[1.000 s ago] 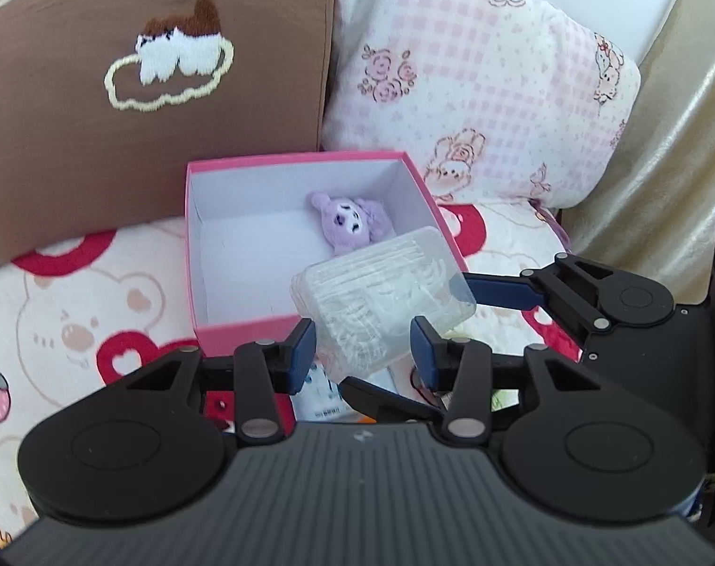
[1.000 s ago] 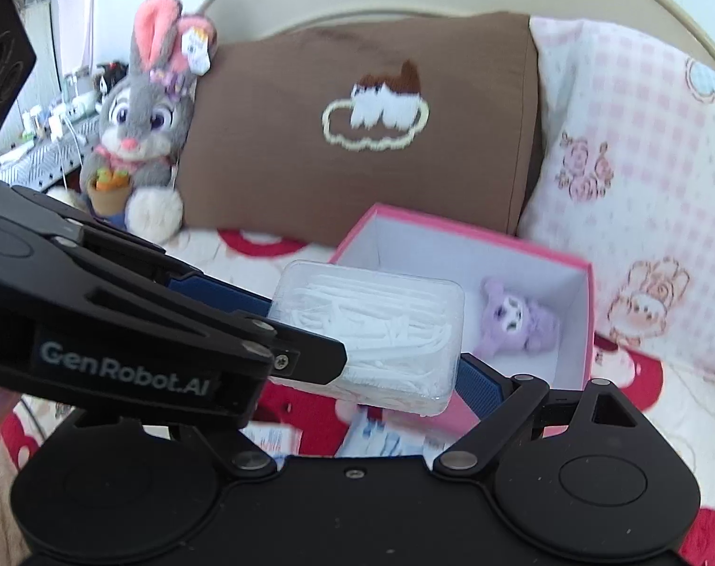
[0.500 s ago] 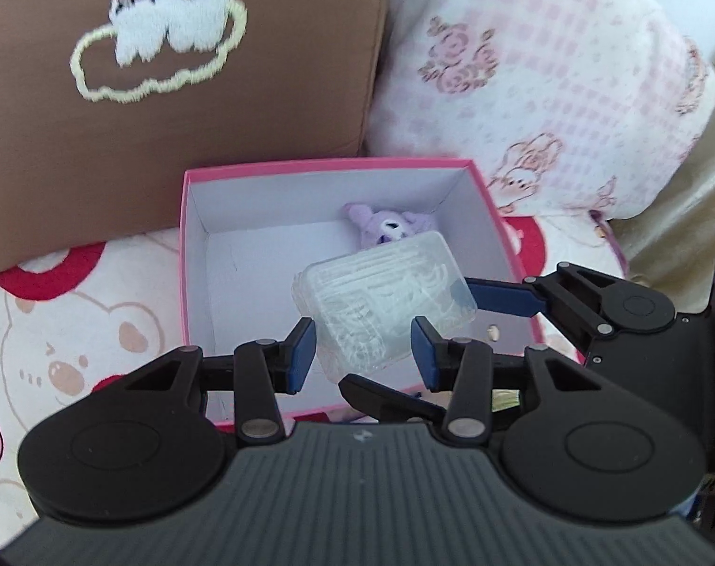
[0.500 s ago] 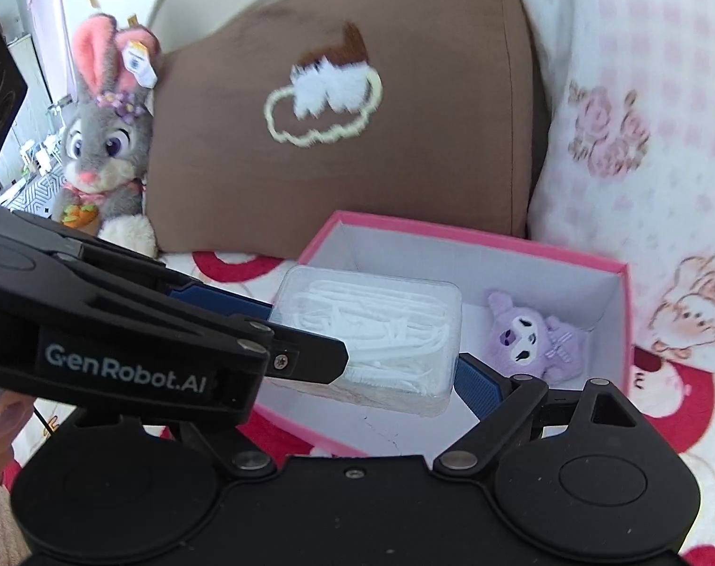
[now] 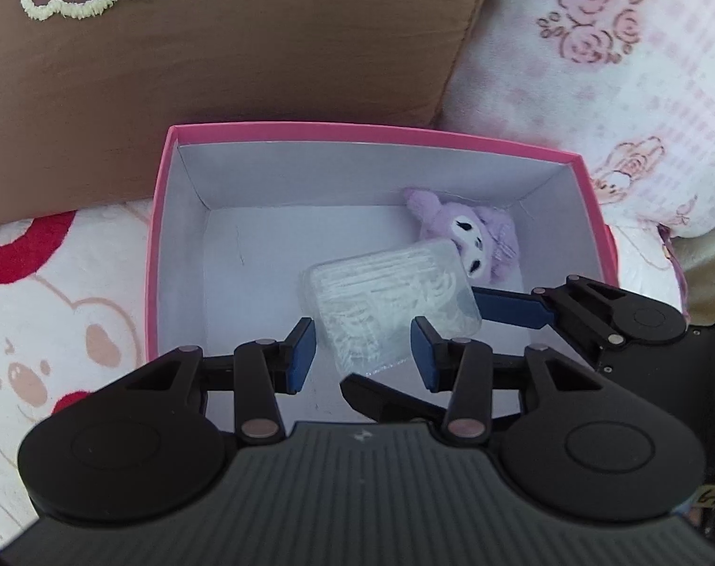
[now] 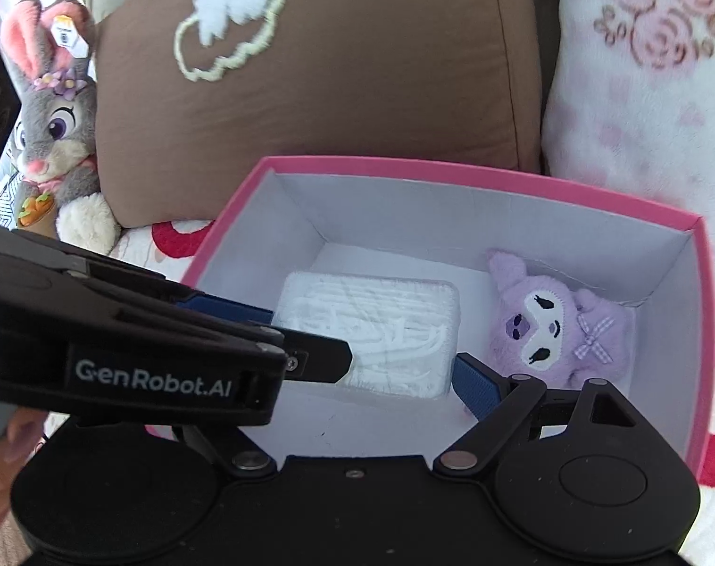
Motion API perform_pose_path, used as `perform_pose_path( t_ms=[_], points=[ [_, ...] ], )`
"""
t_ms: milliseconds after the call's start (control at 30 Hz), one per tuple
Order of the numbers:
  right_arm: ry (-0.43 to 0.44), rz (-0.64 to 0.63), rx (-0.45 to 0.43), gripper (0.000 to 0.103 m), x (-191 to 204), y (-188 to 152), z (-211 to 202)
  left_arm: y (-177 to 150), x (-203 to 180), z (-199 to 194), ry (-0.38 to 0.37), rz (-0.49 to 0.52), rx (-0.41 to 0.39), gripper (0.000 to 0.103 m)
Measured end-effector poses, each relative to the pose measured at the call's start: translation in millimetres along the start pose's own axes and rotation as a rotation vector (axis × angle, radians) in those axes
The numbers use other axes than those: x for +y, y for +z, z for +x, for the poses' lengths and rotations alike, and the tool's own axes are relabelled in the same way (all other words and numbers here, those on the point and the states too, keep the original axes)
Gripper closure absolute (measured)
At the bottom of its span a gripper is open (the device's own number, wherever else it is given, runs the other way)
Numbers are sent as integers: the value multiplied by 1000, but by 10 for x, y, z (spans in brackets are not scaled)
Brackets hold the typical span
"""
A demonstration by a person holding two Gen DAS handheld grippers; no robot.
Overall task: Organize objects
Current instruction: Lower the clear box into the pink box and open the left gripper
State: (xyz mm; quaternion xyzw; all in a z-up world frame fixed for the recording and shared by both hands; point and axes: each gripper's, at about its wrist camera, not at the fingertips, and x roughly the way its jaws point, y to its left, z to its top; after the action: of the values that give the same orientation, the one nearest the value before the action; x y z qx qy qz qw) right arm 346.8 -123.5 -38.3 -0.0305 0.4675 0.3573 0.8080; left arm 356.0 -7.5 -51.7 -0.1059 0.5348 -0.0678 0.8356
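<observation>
Blue-padded and spread wide, right gripper [image 6: 364, 344], clamped on the two short ends of a clear plastic case of white floss picks [image 6: 371, 320]. Crossing in from the lower left of the right wrist view, left gripper [image 5: 362, 353], set narrow, pads flanking the case's near corner; cannot tell whether pressing on it. Case held tilted inside the pink-rimmed white box [image 6: 452, 172], near its middle; contact with the floor unclear. Just right of it, in the far right corner, purple plush toy [image 6: 551, 330]. Behind the box, brown cushion [image 6: 357, 94] with embroidered cloud; upper right, pink floral pillow [image 6: 640, 94]; far left, grey bunny plush [image 6: 55, 118]. Underneath, bear-print bedspread [image 5: 51, 330].
</observation>
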Motion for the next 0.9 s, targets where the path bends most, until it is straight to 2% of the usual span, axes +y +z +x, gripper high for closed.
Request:
perform_pose_path(
  t_ms=[200,367,567,767,867,900],
  points=[
    [5,-45,41,12,-58,89,138,59,81,178,-26,-32,10,61],
    [-6,-31,61,14,-132,118,218,70,137,315,-49,-49,15,61],
    [-13,-41,116,17,-90,73,380,23,87,379,18,3,-10,61],
    [-57,6,163,38,-170,101,516,50,169,517,7,-28,-1,61],
    [-69,26,187,49,-193,105,553,64,182,570,35,-33,-22,61],
    [-75,37,195,49,-193,106,570,69,174,589,38,-33,-23,61]
  ],
)
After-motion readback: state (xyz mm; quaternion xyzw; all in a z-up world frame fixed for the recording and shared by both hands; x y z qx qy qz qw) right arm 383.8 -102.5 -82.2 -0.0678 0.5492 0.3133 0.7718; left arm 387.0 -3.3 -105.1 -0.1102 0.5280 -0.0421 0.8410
